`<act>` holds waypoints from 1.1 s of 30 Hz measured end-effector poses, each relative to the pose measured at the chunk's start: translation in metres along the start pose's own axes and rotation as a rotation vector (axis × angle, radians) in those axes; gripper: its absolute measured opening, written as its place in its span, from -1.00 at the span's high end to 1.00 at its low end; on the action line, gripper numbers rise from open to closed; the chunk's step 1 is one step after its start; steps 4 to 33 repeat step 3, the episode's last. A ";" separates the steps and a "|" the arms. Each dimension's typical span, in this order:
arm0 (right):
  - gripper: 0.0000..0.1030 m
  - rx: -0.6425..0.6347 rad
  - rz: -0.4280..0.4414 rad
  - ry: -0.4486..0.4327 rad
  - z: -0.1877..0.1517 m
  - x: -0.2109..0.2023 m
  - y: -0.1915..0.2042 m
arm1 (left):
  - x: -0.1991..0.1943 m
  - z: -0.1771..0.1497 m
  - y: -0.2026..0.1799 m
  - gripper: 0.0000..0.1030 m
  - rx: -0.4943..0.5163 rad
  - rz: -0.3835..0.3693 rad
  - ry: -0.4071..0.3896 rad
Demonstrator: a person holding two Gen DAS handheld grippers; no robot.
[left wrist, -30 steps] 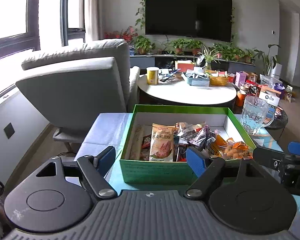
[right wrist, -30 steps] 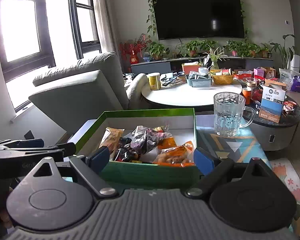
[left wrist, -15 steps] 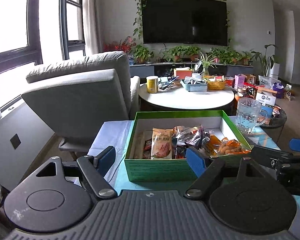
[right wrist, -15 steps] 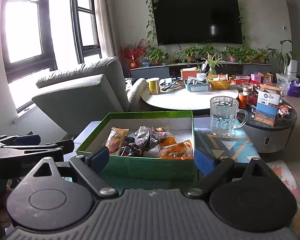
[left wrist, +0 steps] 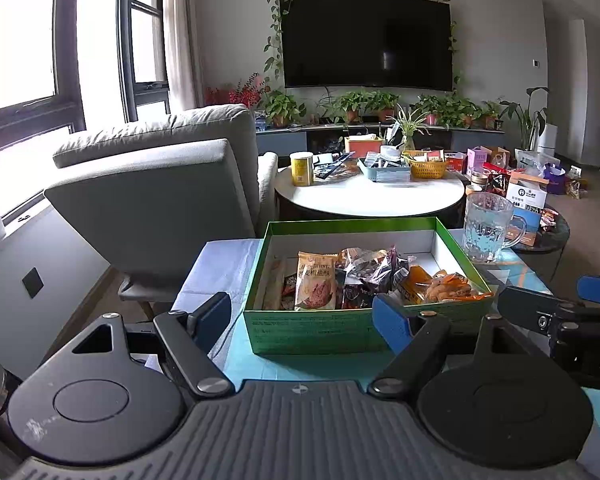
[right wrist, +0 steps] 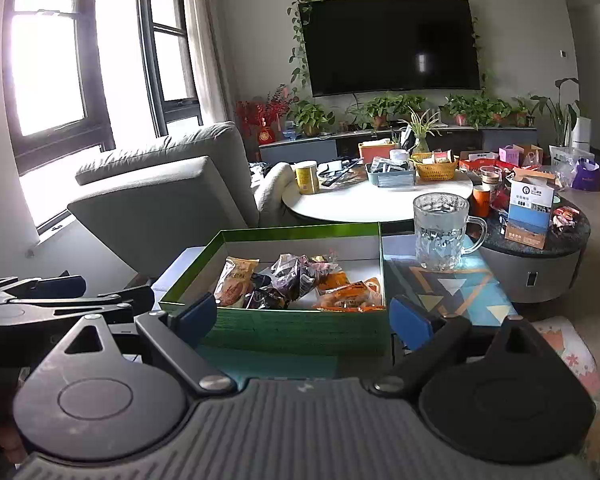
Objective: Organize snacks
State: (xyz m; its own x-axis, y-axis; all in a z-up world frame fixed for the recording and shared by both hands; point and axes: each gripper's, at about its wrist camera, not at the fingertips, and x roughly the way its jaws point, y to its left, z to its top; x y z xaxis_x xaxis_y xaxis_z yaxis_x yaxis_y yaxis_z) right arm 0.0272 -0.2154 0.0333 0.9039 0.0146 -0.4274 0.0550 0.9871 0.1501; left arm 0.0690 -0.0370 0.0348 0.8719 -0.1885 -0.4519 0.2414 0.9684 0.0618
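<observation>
Both grippers (left wrist: 302, 316) (right wrist: 304, 318) hover level, spread, facing green box (left wrist: 312, 334).

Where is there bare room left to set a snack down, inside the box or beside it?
Inside the green box, the white floor along the far wall is bare; snack packets crowd the near half. Outside, the pale cloth left of the box is free. The glass mug occupies the right.

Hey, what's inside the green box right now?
The green box holds a heap of snack packets, among them an orange one. Anything beneath the heap is covered; the far floor shows bare white.
</observation>
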 end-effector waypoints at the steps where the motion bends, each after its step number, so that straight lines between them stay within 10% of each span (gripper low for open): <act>1: 0.27 0.002 0.000 0.001 0.000 0.000 -0.001 | -0.001 0.000 0.000 -0.47 0.000 -0.001 0.000; 33: 0.27 0.003 0.001 0.001 -0.001 -0.001 0.000 | -0.001 0.000 -0.001 -0.47 -0.003 -0.002 0.002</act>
